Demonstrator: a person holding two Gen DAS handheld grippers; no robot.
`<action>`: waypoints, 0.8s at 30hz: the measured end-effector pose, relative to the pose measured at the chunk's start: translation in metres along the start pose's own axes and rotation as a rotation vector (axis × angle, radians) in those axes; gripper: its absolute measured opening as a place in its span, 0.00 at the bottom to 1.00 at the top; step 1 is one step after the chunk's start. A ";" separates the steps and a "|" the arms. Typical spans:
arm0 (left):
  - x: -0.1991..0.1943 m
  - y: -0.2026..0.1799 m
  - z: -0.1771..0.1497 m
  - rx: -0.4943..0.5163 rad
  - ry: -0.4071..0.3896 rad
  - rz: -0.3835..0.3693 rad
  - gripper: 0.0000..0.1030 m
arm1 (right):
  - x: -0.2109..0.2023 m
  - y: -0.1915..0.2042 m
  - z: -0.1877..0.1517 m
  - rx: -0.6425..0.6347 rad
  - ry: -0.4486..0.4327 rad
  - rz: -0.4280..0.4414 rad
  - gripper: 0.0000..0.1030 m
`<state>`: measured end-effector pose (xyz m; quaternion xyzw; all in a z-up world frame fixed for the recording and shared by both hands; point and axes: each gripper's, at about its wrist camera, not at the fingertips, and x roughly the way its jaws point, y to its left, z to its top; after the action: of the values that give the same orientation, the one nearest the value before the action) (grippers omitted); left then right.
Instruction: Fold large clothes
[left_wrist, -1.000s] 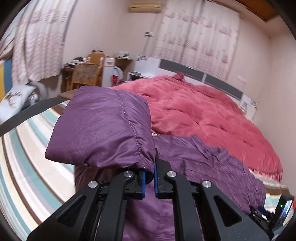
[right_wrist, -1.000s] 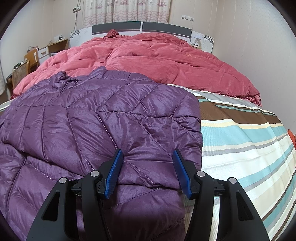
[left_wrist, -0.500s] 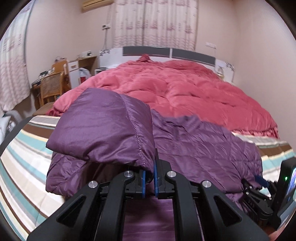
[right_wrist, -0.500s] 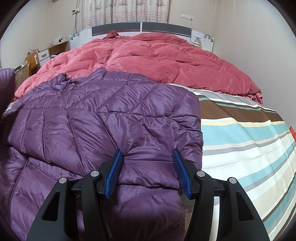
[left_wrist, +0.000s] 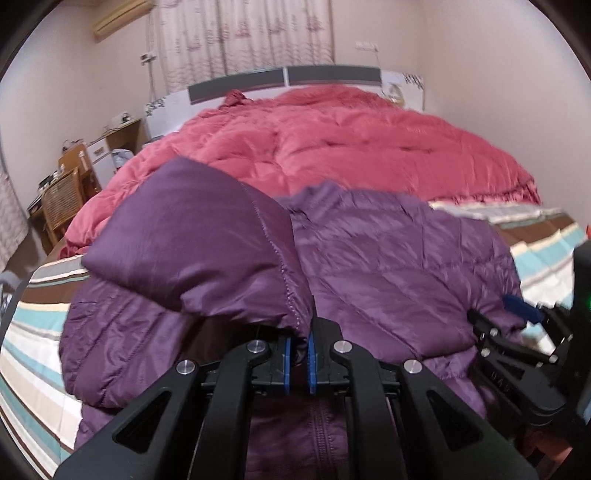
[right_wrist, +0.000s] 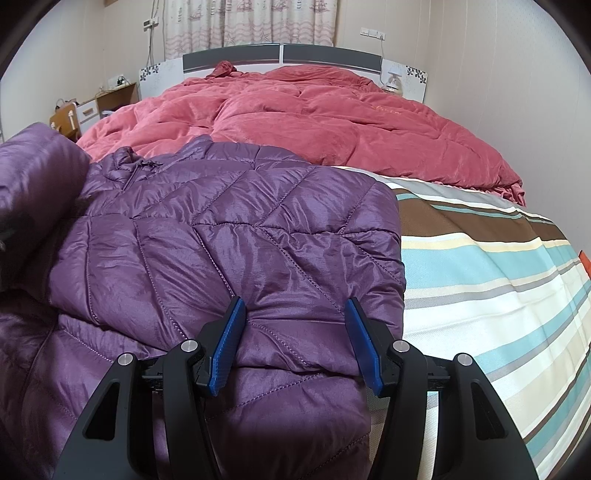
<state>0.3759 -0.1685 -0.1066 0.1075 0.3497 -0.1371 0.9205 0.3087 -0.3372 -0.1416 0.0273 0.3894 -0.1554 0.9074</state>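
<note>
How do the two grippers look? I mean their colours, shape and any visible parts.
The left gripper and the right gripper are alike: matte black angular linkage arms with triangular cut-outs, round silver pivot bolts, and flat ribbed blue pads on the fingertips. No cables or sleeves show.

**Two low views toward the headboard**

Both wrist cameras sit low and close over the purple jacket (left_wrist: 388, 266) (right_wrist: 229, 236), facing 12 o'clock toward the headboard (left_wrist: 284, 79) (right_wrist: 280, 55). Both share the red duvet (left_wrist: 332, 140) (right_wrist: 314, 114); the left view catches the right gripper (left_wrist: 524, 314) at 3 o'clock.
</note>
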 end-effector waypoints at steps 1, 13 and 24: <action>0.004 -0.004 -0.002 0.018 0.015 -0.004 0.06 | 0.000 0.000 0.000 0.000 0.000 0.000 0.54; 0.005 -0.039 -0.023 0.206 0.039 -0.030 0.09 | 0.000 -0.001 0.000 0.000 0.000 0.000 0.54; -0.039 -0.044 -0.032 0.232 -0.020 -0.204 0.55 | 0.000 0.000 -0.001 0.004 0.001 -0.001 0.54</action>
<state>0.3144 -0.1937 -0.1083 0.1757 0.3314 -0.2707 0.8866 0.3082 -0.3371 -0.1425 0.0289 0.3898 -0.1566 0.9070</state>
